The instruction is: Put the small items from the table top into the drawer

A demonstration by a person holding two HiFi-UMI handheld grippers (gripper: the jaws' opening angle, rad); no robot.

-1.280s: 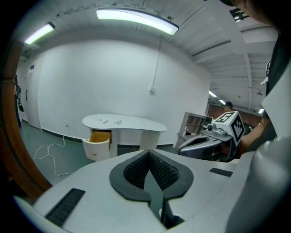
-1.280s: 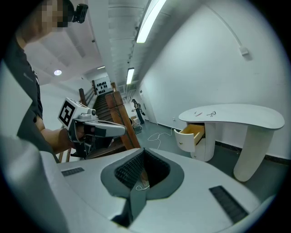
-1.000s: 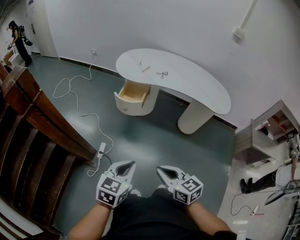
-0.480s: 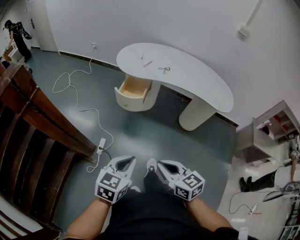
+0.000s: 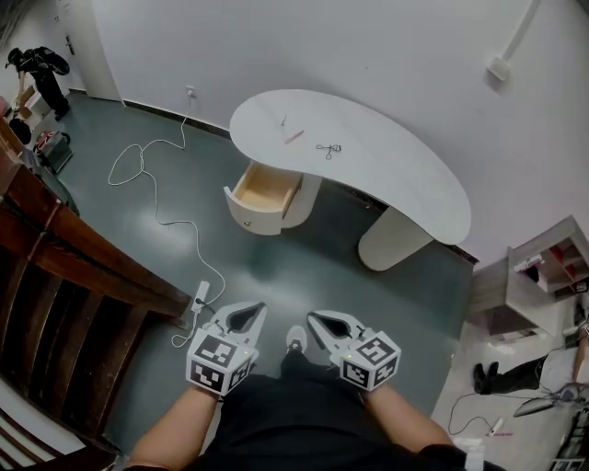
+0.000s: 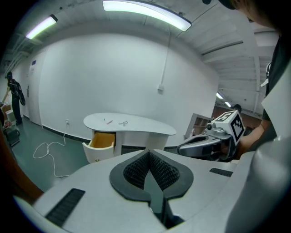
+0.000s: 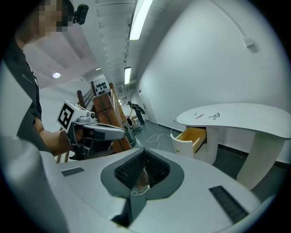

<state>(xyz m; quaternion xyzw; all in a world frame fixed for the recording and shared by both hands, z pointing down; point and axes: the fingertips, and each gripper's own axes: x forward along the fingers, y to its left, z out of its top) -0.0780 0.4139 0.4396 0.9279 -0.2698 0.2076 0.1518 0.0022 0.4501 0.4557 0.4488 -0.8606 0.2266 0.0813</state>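
Metal tool (image 5: 328,149) near the desk's (image 5: 396,179) far edge appeared light and slippery; grasp it mid-body. Left gripper (image 5: 252,311) and right gripper (image 5: 317,319) were clenched, empty.

White walls (image 5: 368,46), grey-green floor (image 5: 304,267), dark wooden furniture (image 5: 55,276) at left

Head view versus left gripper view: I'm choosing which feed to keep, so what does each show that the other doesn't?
Only the head view shows the power strip on the floor and the person's shoe. Only the left gripper view shows the ceiling lights and the ribbed inner faces of the left gripper, its jaws together on nothing. Both show the white table with small items on top, the open drawer, the white cable on the floor and the right gripper.
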